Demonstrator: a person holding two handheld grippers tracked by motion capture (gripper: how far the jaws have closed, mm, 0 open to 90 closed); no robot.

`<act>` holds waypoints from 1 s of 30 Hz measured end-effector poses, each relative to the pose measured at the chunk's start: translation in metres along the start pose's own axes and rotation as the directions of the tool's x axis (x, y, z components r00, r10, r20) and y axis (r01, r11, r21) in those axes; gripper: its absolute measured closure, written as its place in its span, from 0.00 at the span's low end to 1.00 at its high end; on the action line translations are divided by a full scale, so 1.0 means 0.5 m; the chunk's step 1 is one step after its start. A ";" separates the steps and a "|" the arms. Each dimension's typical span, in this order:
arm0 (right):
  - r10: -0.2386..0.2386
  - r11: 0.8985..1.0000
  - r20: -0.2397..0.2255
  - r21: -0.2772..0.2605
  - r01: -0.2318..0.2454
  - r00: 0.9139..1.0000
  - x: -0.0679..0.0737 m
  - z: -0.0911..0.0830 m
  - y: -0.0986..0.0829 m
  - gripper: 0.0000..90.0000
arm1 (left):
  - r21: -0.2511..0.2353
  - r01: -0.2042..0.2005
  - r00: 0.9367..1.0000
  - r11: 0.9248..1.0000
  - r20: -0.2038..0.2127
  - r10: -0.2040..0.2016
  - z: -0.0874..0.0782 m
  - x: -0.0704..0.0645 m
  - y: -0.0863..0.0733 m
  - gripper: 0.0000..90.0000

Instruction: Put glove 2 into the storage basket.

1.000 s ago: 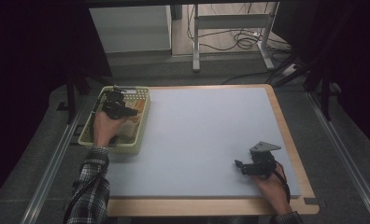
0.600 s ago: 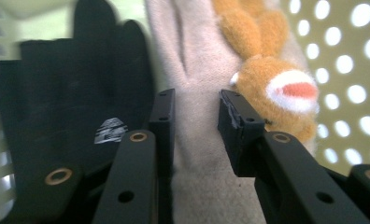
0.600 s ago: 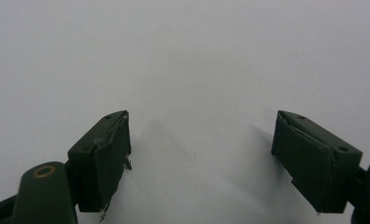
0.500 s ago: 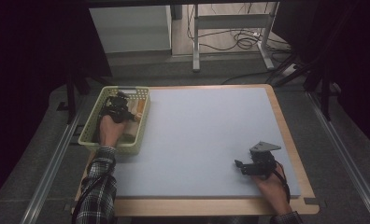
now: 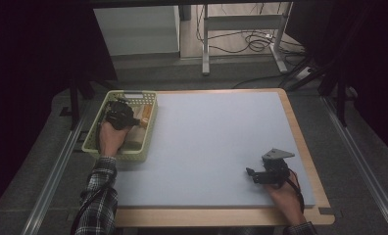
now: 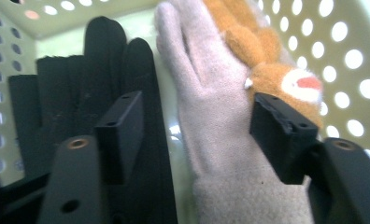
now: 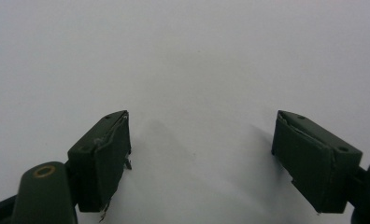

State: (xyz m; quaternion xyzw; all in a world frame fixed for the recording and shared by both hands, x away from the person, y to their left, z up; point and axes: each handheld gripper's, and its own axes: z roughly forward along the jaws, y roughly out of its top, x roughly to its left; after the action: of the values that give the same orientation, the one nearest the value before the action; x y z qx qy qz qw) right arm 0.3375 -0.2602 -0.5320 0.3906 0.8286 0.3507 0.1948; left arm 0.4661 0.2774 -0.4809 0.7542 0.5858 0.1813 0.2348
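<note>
A pale green perforated basket [image 5: 97,149] stands at the table's left edge. Inside it lie a beige knit glove [image 6: 216,116], a black glove [image 6: 87,84] and an orange plush toy [image 6: 267,70]. My left gripper [image 6: 195,128] is down in the basket, open, its jaws standing either side of the beige glove's palm without closing on it. In the high view the left gripper [image 5: 121,115] sits over the basket's middle. My right gripper [image 5: 260,175] rests near the table's front right, open over the bare grey mat [image 7: 188,60], with nothing between its jaws.
The grey mat [image 5: 216,142] covers most of the wooden-edged table [image 5: 307,147]. Beyond the far edge are a metal stand [image 5: 241,29] and cables on the floor. A rail [image 5: 55,166] runs along the table's left side.
My left gripper has shifted slightly toward the far end of the basket and lower into it. The right gripper has stayed put.
</note>
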 end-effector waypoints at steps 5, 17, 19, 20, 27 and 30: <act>0.000 1.000 0.000 0.000 0.000 1.000 0.000 0.000 0.000 0.21 | -0.020 -0.005 1.000 1.000 -0.004 0.005 -0.018 0.003 -0.006 0.27; 0.000 1.000 0.000 -0.001 0.000 1.000 0.000 0.000 0.000 0.21 | -0.074 0.010 0.999 0.997 0.041 -0.007 -0.051 0.014 -0.023 0.13; 0.000 1.000 0.000 0.000 0.000 1.000 0.000 0.000 0.000 0.21 | -0.084 0.009 0.999 0.996 0.049 -0.005 -0.056 0.016 -0.026 0.12; 0.001 1.000 0.000 0.000 -0.001 1.000 0.000 0.000 0.000 0.21 | -0.088 0.012 0.998 0.996 0.055 -0.007 -0.059 0.016 -0.027 0.12; -0.001 1.000 0.001 -0.001 0.001 1.000 0.000 0.000 0.000 0.21 | -0.117 0.004 0.997 0.993 0.078 0.005 -0.078 0.018 -0.039 0.09; -0.001 1.000 0.001 -0.001 0.001 1.000 0.000 0.000 0.000 0.21 | -0.132 0.011 0.995 0.991 0.095 0.002 -0.084 0.019 -0.046 0.08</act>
State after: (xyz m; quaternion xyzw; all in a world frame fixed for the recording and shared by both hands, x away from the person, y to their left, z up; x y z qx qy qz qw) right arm 0.3373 -0.2600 -0.5322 0.3904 0.8284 0.3509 0.1953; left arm 0.4271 0.2972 -0.4596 0.7434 0.5624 0.1833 0.3123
